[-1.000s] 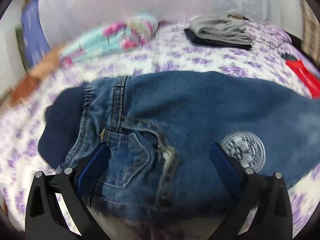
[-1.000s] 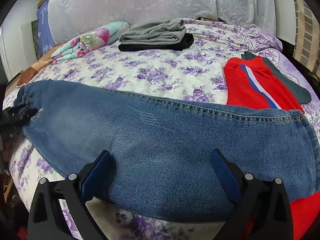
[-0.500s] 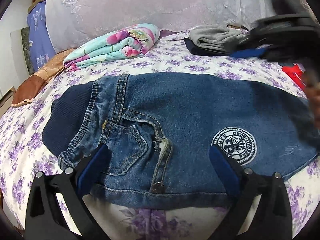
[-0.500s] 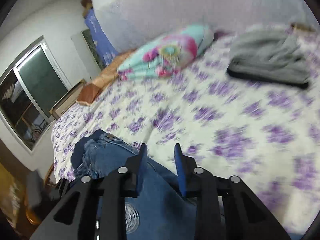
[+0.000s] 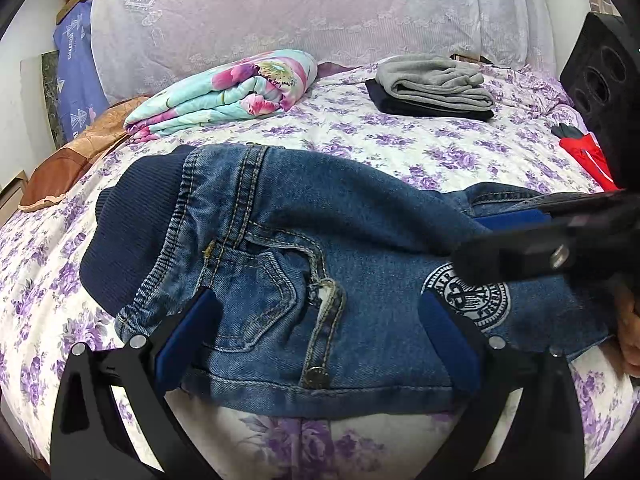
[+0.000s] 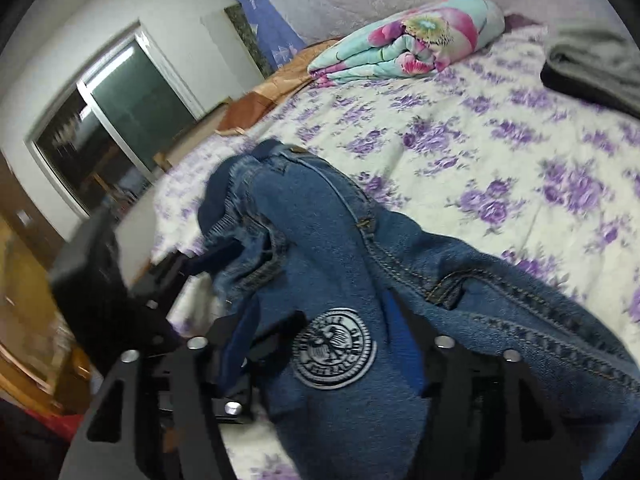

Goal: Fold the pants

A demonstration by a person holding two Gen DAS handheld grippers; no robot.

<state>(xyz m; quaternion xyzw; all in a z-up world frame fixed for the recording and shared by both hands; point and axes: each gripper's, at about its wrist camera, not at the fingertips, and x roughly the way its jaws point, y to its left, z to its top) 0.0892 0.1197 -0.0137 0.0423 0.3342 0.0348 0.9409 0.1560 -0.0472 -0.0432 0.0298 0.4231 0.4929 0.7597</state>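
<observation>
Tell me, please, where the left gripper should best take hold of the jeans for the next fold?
Probably the ribbed navy waistband, approached from the near edge of the bed: it is a thick, raised rim just beyond the open left gripper, firmer than the flat denim of the jeans.

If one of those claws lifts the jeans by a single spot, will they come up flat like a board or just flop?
Probably flop. The jeans already bunch and drape in soft ridges on the bedspread, so an unheld end would likely sag. The denim looks thick, with a ribbed waistband, so they may feel fairly heavy. Rough cloth seems unlikely to slip.

Probably home bedroom: bed (image 5: 360, 136), window (image 6: 120, 128).
</observation>
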